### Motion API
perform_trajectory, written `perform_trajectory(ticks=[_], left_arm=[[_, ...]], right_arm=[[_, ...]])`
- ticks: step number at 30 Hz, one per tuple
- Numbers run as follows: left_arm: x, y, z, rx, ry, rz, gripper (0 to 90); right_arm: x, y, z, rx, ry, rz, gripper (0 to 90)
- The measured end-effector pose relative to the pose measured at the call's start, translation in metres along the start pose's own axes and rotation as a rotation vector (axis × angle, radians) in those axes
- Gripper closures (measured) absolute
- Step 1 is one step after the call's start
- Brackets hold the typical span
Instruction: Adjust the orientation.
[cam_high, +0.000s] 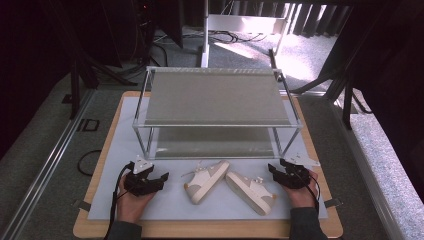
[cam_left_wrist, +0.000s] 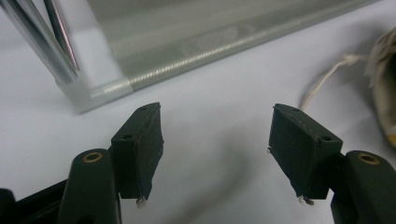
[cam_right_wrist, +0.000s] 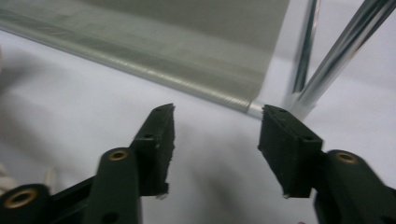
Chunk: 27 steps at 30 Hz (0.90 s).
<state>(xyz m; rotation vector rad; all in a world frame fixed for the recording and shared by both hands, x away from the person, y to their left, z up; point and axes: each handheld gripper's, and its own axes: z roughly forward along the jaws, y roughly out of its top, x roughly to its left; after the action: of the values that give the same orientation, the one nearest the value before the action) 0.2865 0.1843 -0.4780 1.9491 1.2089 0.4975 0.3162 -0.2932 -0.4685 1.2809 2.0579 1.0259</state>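
Two pale shoes lie side by side on the white mat of the tabletop, just in front of a two-tier rack with metal legs: the left shoe angled with its toe toward the person, the right shoe slanting the other way, their rack-side ends nearly touching. Two claws flank them, one in each hand. The left claw rests on the mat just left of the shoes, jaws spread wide and holding nothing; in its own view a lace trails past the rack's front corner. The right claw, jaws also wide apart and empty, sits just right of the shoes, by the rack's right front leg. Bare mat lies open between each claw and the shoes and along the near edge.
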Motion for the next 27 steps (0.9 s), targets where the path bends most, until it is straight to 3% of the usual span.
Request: perform_trajectory(ticks=[2,7,15,27], left_arm=[[-0.001,0.001,-0.003,-0.015,-0.017,-0.003,37.4],[-0.005,0.005,-0.005,-0.021,-0.015,0.019,38.4],[-0.011,0.014,-0.007,-0.038,-0.071,0.03,40.2],[-0.034,0.032,-0.012,-0.057,-0.191,0.058,45.0]], right_arm=[[0.001,-0.001,-0.002,-0.011,-0.001,0.001,48.3],[0.001,0.0,-0.007,-0.037,0.004,0.011,48.4],[0.001,0.0,-0.013,-0.061,0.006,0.016,51.2],[0.001,-0.001,-0.016,-0.062,-0.002,0.026,48.9]])
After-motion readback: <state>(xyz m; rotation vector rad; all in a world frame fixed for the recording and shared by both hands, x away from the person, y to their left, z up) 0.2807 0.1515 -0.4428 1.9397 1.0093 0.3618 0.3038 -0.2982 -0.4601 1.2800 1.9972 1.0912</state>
